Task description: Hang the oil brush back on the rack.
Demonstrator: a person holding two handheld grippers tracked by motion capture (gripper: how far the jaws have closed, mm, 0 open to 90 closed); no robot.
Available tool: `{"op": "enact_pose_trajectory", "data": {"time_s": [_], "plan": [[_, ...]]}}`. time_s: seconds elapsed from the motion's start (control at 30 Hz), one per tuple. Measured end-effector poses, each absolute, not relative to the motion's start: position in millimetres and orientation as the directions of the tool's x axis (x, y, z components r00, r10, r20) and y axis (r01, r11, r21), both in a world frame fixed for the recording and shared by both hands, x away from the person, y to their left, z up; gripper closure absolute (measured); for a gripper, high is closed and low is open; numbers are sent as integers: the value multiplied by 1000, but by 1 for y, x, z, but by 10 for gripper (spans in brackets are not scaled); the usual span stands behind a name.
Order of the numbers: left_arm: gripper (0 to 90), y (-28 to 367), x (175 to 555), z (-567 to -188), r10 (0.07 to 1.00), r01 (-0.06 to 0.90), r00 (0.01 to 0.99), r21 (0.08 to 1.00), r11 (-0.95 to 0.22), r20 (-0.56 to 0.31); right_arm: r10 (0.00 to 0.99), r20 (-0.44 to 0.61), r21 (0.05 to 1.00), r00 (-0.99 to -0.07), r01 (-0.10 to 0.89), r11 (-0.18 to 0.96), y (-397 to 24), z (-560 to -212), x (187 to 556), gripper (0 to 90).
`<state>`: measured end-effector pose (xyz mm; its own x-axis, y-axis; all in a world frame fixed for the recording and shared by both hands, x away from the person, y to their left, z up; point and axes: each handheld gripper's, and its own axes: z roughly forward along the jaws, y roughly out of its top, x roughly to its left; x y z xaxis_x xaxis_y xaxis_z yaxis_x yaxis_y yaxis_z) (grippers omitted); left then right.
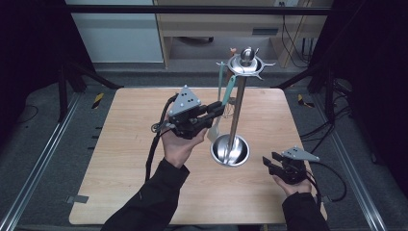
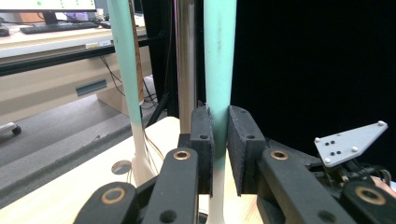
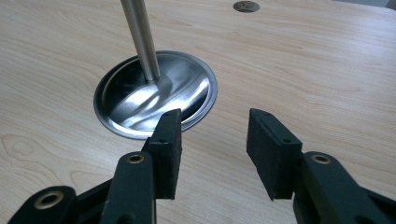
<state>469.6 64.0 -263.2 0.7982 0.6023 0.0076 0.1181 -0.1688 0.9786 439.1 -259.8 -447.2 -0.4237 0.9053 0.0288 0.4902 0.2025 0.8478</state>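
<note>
The right gripper (image 1: 273, 160) rested on the bench (image 1: 125, 159), fingers apart and empty. Farther off, the left gripper (image 2: 220, 144) had its fingers clamped on a teal-handled utensil (image 2: 219, 70) hanging from the stand (image 1: 233, 120). Likely next: lifting it off its hook

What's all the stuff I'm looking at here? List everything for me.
Utensil stand: one, shiny steel, round base dish right of table centre, pole up to a hook ring.
Utensils: two with mint-green handles and, plus a whisk, hanging beside the pole.
Table: one, light wood.
Left gripper: black, shut on the nearer mint-green handle.
Right gripper: black, open, low over the table near the stand's base.
</note>
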Motion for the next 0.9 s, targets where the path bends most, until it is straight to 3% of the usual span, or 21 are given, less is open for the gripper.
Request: {"op": "enact_pose_trajectory", "data": {"time_s": [0.03, 0.07, 0.37, 0.9], "plan": [[820, 63, 470, -264, 611, 116, 791, 979, -169, 12, 905, 29, 848, -424, 490, 203, -260, -447, 439, 554], [900, 62, 471, -265, 608, 114, 794, 981, -157, 5, 905, 29, 848, -425, 490, 202, -260, -447, 439, 554], [900, 60, 472, -271, 620, 120, 784, 974, -192, 26, 906, 30, 847, -423, 492, 201, -259, -447, 439, 552], [900, 118, 481, -323, 672, 261, 740, 927, -271, -12, 909, 22, 846, -416, 492, 205, -260, -448, 439, 531]]}}
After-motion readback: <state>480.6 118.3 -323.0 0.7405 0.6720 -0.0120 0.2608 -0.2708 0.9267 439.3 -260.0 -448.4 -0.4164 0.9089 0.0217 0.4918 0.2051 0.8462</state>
